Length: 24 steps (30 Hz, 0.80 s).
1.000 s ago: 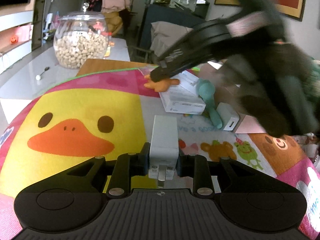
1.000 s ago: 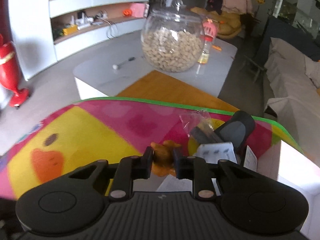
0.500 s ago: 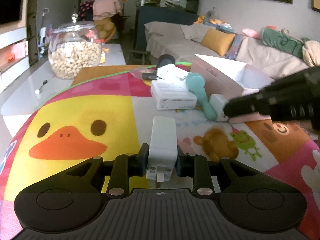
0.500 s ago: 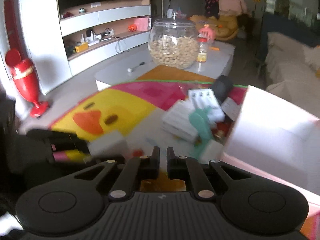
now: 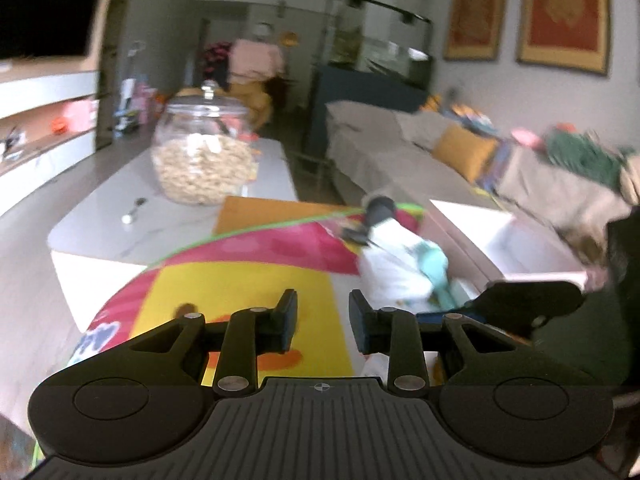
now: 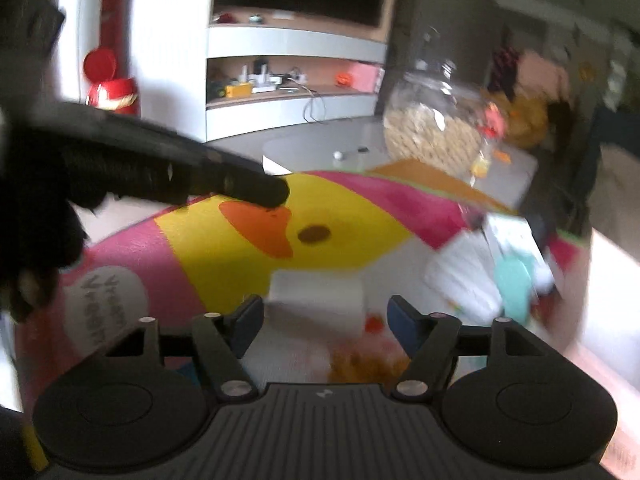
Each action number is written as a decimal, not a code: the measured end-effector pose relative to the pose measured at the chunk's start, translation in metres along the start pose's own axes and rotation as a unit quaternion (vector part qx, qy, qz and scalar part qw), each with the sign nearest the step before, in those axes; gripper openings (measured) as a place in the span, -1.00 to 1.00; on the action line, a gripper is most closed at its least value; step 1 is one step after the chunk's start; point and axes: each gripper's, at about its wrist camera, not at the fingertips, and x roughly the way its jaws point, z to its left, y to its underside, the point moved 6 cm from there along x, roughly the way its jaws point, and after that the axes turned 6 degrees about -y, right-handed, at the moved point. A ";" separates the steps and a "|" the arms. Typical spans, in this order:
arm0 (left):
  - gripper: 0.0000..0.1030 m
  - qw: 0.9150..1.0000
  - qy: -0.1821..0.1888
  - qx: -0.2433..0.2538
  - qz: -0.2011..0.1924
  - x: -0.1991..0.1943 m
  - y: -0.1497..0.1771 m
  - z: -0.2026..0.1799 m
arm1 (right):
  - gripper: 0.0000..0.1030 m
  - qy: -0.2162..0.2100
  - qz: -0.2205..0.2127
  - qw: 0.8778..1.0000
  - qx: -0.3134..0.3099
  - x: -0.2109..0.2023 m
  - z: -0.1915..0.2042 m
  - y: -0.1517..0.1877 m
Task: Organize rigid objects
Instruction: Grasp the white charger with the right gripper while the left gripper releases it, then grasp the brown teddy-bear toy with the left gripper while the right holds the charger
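My left gripper (image 5: 323,318) is open and empty, raised above the duck mat (image 5: 256,280). My right gripper (image 6: 325,322) is open wide, with the white charger block (image 6: 318,300) lying on the mat (image 6: 224,248) just ahead between its jaws. An orange toy (image 6: 364,360) lies close below the right gripper. A pile with a white box (image 5: 390,276) and a teal brush (image 5: 434,268) sits at the mat's far right, next to an open white box (image 5: 500,236). The left gripper shows as a dark arm (image 6: 180,176) in the right wrist view. Both views are blurred.
A glass jar of nuts (image 5: 202,160) and a small spoon (image 5: 132,212) stand on the grey table beyond the mat. A sofa with cushions (image 5: 460,152) lies at the right. White shelving (image 6: 288,76) and a red figure (image 6: 112,88) are at the back.
My left gripper has let go of the white charger and lifted away. My right gripper has opened, released the orange toy and swung over to the charger.
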 end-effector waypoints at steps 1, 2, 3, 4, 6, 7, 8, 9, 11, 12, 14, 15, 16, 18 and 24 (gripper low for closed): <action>-0.38 1.000 -0.005 -0.012 -0.002 0.000 -0.001 0.004 | 0.36 0.001 0.007 1.000 -0.007 0.009 0.000 -0.003; -0.38 1.000 -0.007 -0.020 -0.003 -0.001 -0.002 0.007 | 0.33 -0.002 0.016 1.000 -0.007 0.018 -0.001 -0.005; -0.39 1.000 -0.008 -0.026 -0.004 -0.002 -0.002 0.010 | 0.02 -0.011 0.025 1.000 0.004 0.025 -0.003 -0.006; -0.39 1.000 -0.008 -0.029 -0.004 -0.003 -0.002 0.011 | -0.24 -0.024 0.035 0.999 0.019 0.028 -0.005 -0.007; -0.39 1.000 -0.005 -0.024 -0.004 -0.005 0.001 0.011 | -0.57 -0.039 0.047 0.997 0.055 0.025 -0.009 -0.007; -0.39 1.000 0.000 -0.020 -0.002 -0.005 0.003 0.009 | -0.57 -0.038 0.044 0.996 0.072 0.018 -0.012 -0.006; -0.39 1.000 0.004 -0.017 0.000 -0.005 0.005 0.007 | -0.57 -0.032 0.039 0.995 0.088 0.010 -0.015 -0.005; -0.39 1.000 0.011 -0.013 0.005 -0.004 0.008 0.004 | -0.57 -0.022 0.030 0.994 0.106 -0.003 -0.021 -0.002; -0.39 0.999 0.030 -0.003 0.017 -0.002 0.016 -0.006 | -0.57 -0.011 0.009 0.991 0.131 -0.029 -0.030 0.002; -0.39 0.999 0.040 0.004 0.025 0.000 0.020 -0.011 | -0.57 -0.003 -0.005 0.990 0.143 -0.046 -0.036 0.006; -0.39 0.996 0.065 0.025 0.047 0.005 0.029 -0.029 | -0.57 0.016 -0.030 0.987 0.159 -0.074 -0.046 0.013; -0.39 0.995 0.075 0.036 0.057 0.008 0.034 -0.040 | -0.57 0.030 -0.041 0.984 0.168 -0.089 -0.052 0.017; -0.39 0.993 0.087 0.048 0.065 0.009 0.038 -0.052 | -0.57 0.045 -0.050 0.982 0.177 -0.102 -0.058 0.022; -0.39 0.988 0.111 0.076 0.076 0.010 0.046 -0.076 | -0.57 0.080 -0.065 0.976 0.192 -0.125 -0.070 0.034; -0.39 0.981 0.122 0.129 0.078 0.016 0.053 -0.128 | -0.57 0.185 -0.045 0.952 0.238 -0.161 -0.098 0.086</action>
